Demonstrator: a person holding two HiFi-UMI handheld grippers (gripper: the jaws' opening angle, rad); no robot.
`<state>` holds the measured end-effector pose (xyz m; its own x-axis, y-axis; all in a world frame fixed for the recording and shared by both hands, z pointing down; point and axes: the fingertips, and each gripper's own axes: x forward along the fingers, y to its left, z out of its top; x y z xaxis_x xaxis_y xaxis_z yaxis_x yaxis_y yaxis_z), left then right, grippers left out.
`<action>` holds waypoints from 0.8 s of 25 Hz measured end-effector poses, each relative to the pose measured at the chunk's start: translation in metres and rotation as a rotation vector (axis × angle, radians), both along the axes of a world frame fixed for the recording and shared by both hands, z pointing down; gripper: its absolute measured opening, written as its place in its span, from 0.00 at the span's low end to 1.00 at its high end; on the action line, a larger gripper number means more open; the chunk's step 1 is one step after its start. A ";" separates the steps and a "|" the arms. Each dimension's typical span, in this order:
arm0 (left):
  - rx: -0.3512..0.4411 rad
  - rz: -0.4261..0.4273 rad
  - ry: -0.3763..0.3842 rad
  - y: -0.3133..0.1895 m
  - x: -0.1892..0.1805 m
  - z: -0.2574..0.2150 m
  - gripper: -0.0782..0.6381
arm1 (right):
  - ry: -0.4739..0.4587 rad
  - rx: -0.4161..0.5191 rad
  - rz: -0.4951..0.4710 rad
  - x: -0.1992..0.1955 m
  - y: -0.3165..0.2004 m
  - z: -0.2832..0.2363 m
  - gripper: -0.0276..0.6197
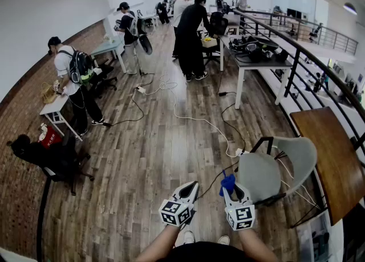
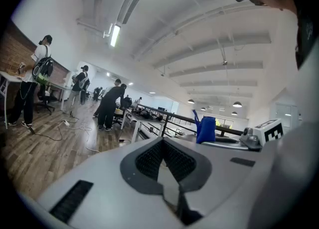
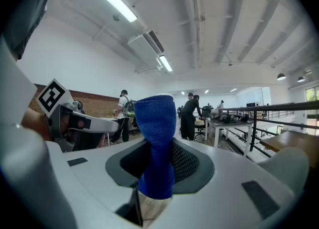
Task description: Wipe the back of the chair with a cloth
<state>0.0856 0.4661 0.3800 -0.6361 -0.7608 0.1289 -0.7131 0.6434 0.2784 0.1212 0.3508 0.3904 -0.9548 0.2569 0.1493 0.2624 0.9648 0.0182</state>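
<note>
right gripper view: right claw (image 3: pixel 155 183) pinching blue cloth (image 3: pixel 157 143).

Wood floor (image 1: pixel 142 158), white cables (image 1: pixel 189 119), grey chair (image 1: pixel 260 176) standing

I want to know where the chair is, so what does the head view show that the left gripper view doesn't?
Only the head view shows the grey chair, standing just ahead and right of the right gripper, with a brown table beside it. Only the left gripper view shows the left gripper up close, its claw shut with nothing in it, and the ceiling lights. Both show the blue cloth in the right gripper, the black railing and people standing at white desks.
</note>
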 end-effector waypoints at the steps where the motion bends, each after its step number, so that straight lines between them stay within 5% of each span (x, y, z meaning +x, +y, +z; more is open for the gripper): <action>1: -0.002 0.005 -0.001 -0.001 0.001 0.000 0.11 | 0.002 -0.001 0.002 0.000 -0.001 0.000 0.22; 20: -0.006 0.048 0.018 -0.017 -0.002 0.006 0.11 | -0.009 -0.030 0.015 -0.003 -0.008 -0.002 0.22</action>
<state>0.0832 0.4495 0.3859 -0.5964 -0.7895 0.1447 -0.7381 0.6103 0.2877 0.1186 0.3427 0.3880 -0.9599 0.2467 0.1334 0.2478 0.9688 -0.0085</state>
